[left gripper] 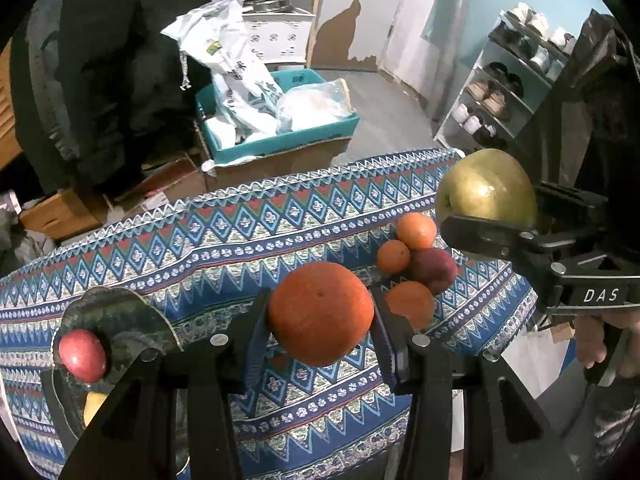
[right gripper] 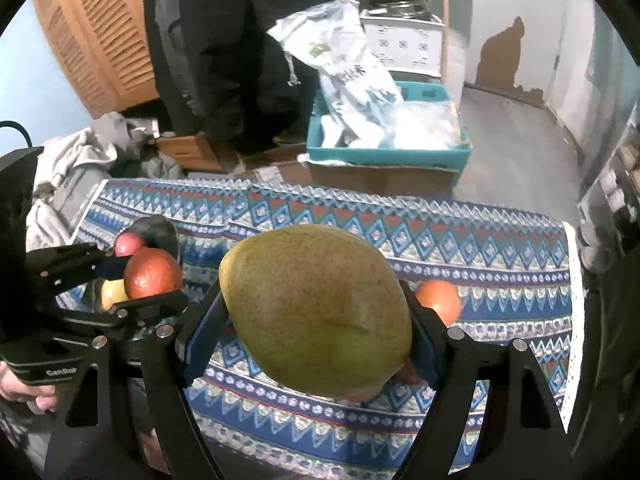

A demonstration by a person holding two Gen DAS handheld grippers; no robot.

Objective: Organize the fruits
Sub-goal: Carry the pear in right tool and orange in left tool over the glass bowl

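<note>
My left gripper [left gripper: 320,316] is shut on a large orange [left gripper: 320,312] and holds it above the patterned tablecloth [left gripper: 200,240]. My right gripper [right gripper: 316,312] is shut on a green-yellow pear [right gripper: 316,308], also above the table; the pear also shows in the left wrist view [left gripper: 486,192]. A cluster of small oranges [left gripper: 416,230] and a dark red fruit [left gripper: 434,270] lies on the cloth at the right. A dark glass plate [left gripper: 116,320] at the left holds a red apple [left gripper: 82,354] and a yellow fruit [left gripper: 94,404].
Beyond the table's far edge stand a teal crate [left gripper: 280,136] of plastic bags on a cardboard box, a person in dark clothes [left gripper: 108,60], a shoe rack [left gripper: 508,92] at the right and wooden shutters [right gripper: 100,32] at the left.
</note>
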